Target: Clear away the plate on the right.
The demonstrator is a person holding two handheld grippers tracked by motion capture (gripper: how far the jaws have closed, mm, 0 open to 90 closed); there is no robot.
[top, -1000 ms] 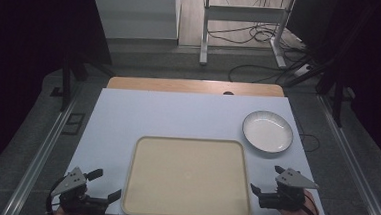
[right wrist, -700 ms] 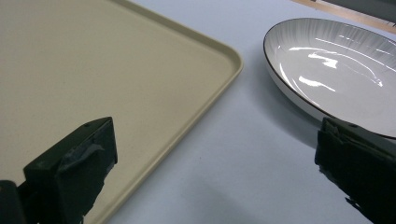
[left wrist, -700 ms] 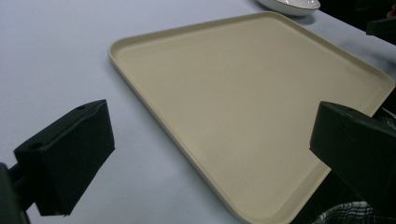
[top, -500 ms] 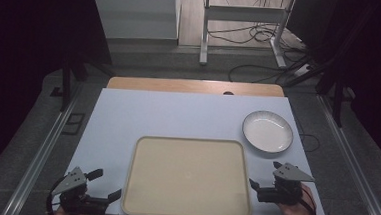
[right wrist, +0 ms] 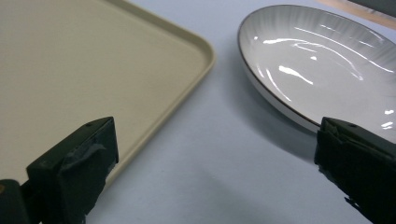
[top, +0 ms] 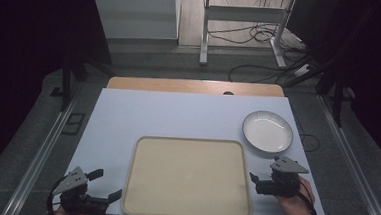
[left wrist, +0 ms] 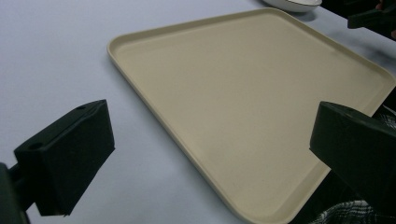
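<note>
At the near edge of the table (top: 178,114), the left tool (top: 107,185) sits by the near left corner with its jaws spread wide and nothing between them; in the left gripper view those jaws frame the near left corner of the tray (left wrist: 252,98). The tray is a beige, shallow, rimmed rectangle lying flat at the middle of the near edge, and its bed is bare. Off the tray's right rim, near the table's near right corner, the right tool (top: 255,180) is held in a hand (top: 298,202), its jaws likewise spread and gripping nothing; it points toward the tray and stands just beside the rim without touching it. In the right gripper view one jaw lies over the tray's far right corner and the other near the rim of the plate (right wrist: 327,60), with bare table between them. The plate is white, round, dark-edged and holds nothing; it rests by the right edge of the table, just beyond the tray's far right corner and apart from it. Farther off, a wooden strip (top: 195,86) runs along the table's far edge.
</note>
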